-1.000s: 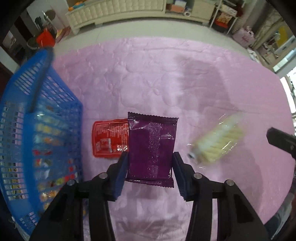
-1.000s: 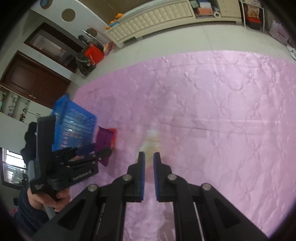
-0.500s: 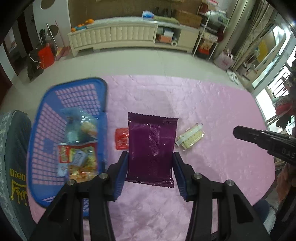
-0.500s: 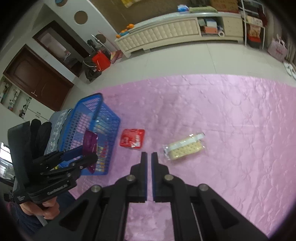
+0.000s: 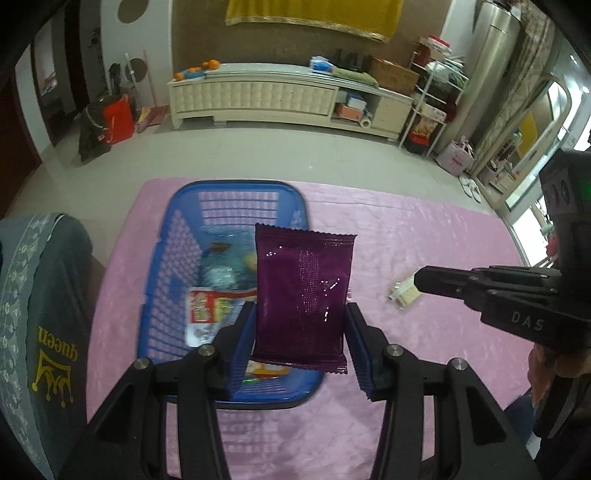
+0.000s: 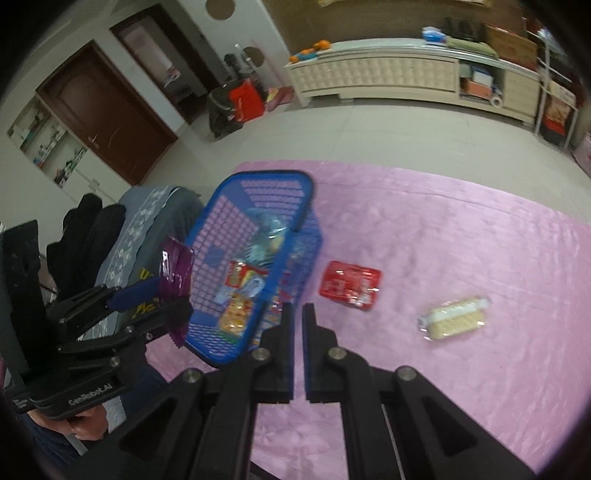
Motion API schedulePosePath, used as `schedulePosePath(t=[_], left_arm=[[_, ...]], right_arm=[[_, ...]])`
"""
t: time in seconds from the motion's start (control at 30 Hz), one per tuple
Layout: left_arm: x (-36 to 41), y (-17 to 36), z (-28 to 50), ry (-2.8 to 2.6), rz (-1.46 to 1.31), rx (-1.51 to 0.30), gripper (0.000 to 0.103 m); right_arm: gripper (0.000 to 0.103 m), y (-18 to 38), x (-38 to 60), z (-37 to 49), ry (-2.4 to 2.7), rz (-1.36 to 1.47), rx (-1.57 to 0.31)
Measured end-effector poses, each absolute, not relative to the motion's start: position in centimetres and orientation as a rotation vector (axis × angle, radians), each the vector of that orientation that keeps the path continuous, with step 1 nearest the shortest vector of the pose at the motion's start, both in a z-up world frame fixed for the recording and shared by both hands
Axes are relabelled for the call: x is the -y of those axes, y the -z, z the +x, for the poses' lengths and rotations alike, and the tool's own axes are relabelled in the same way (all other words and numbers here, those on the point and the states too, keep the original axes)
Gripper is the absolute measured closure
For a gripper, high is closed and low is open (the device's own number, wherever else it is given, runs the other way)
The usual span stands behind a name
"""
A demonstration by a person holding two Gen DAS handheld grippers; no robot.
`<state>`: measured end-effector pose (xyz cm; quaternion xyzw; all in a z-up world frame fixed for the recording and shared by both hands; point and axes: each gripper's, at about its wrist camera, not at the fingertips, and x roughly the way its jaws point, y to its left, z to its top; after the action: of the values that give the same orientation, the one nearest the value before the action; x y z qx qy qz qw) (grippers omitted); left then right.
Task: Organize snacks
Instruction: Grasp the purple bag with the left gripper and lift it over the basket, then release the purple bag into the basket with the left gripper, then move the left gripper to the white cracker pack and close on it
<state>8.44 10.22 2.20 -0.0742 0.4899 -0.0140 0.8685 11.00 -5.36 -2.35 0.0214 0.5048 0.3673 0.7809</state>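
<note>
Pale tiled floor [image 5: 258, 147] beyond the pink surface's far edge — long cream tufted cabinet [image 5: 258, 98] against a brown wall [image 5: 207, 33]. Dark wooden door [image 6: 110, 114] at left; bright windows [image 5: 532, 184] at right.

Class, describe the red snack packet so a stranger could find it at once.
Start at the pink cloth, then find the blue basket. Just outside its right wall lies the red snack packet, flat and square. The only other loose snack, a pale cracker pack, lies farther right.
</note>
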Motion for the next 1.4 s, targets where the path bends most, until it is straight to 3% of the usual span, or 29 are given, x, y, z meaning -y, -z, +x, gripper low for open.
schedulePosePath(t=[0.77,0.8,0.83,0.93,0.97,1.4], left_arm=[[-18.9,4.9,8.6,-0.07,-0.255,-1.114,0.058],[-18.9,5.0,8.6,-0.072,-0.248,-1.109,0.053],[-18.9,5.0,8.5,-0.068,-0.241,-1.102,0.046],[-18.7,4.8,8.2,-0.053,-0.242,-1.083,0.039],[-18.6,4.7,8.1,-0.054,-0.242,-1.078,0.038],[-14.6,1.5,2.6,-0.043,-0.178,-0.941,0.032]], right_arm=[[0.095,7.1,-5.6,11.2,-0.803,-0.152,-1.145],[0.092,6.9,-5.7,11.0,-0.797,-0.173,-1.125],[0.079,6.8,-5.6,10.8,-0.789,-0.191,-1.107],[0.027,6.4,-5.1,10.2,-0.783,-0.192,-1.078],[0.023,6.3,-5.0,10.0,-0.786,-0.184,-1.073],[0.019,3.8,1.3,5.6,-0.738,-0.116,-0.934]])
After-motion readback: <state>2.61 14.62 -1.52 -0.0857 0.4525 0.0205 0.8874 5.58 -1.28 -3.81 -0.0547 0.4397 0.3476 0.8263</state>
